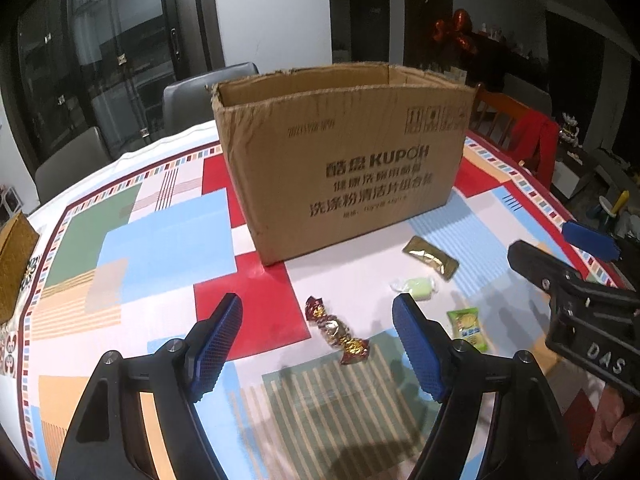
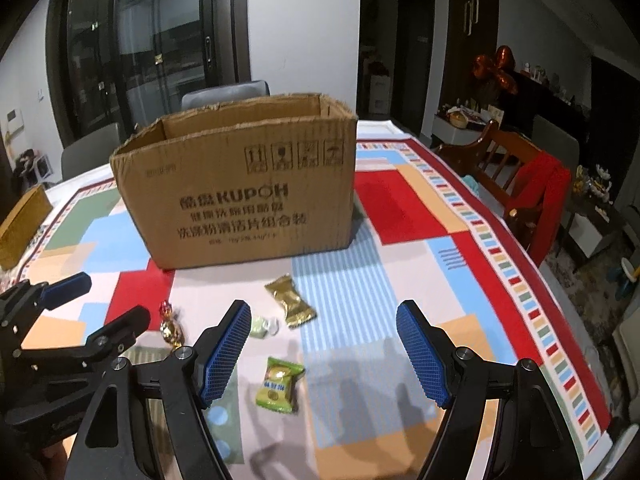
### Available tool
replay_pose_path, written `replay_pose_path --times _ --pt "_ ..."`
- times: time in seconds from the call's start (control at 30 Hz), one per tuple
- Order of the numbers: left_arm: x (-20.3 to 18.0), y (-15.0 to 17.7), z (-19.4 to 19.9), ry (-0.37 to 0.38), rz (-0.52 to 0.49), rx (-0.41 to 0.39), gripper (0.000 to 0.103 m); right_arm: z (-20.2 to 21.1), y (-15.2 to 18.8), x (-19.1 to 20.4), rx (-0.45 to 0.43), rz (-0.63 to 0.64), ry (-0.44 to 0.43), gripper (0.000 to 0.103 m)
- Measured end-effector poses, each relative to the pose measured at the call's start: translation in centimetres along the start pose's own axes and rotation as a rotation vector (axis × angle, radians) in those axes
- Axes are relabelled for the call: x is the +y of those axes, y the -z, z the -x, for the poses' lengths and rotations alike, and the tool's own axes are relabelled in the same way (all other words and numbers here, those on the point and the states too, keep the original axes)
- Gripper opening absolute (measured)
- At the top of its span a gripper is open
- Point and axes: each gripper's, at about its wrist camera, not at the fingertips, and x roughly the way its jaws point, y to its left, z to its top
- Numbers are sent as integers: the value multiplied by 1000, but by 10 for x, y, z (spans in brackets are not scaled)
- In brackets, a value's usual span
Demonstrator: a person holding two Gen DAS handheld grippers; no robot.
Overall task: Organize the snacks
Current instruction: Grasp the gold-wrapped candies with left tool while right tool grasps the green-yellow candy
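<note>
An open-topped cardboard box (image 1: 344, 160) (image 2: 240, 192) stands on the patterned tablecloth. Four wrapped snacks lie in front of it. A red-and-gold twisted candy (image 1: 336, 330) (image 2: 172, 326) lies on the cloth beneath the open fingers of my left gripper (image 1: 318, 304) (image 2: 100, 304). A pale green candy (image 1: 416, 286) (image 2: 262, 326) sits by its right fingertip. A gold packet (image 1: 432, 258) (image 2: 290, 302) lies nearer the box. A green packet (image 1: 468, 326) (image 2: 280, 384) lies between the fingers of my right gripper (image 2: 323, 312) (image 1: 560, 246), which is open and above the cloth. Neither gripper holds anything.
A tan woven box (image 2: 24, 224) sits at the table's left edge. Grey chairs (image 1: 208, 96) stand behind the table. On the right, a wooden chair (image 2: 500, 164) with a red cloth (image 2: 540, 196) draped on it. The table edge (image 2: 560, 300) curves away on the right.
</note>
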Motion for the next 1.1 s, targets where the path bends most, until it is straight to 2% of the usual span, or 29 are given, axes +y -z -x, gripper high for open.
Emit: replay_pose_path --times 0.37,0.7,0.97,1.1 --pt "9 11 -29 -7 46 54 74 -19 25 21 70 30 -1 76" --pt "9 18 -53 12 90 108 64 -41 36 23 150 23 -3 75" --pt "6 21 -64 7 93 132 55 -55 44 22 209 10 -18 61" --pt "3 22 -69 14 88 142 48 -61 47 22 236 2 -30 50"
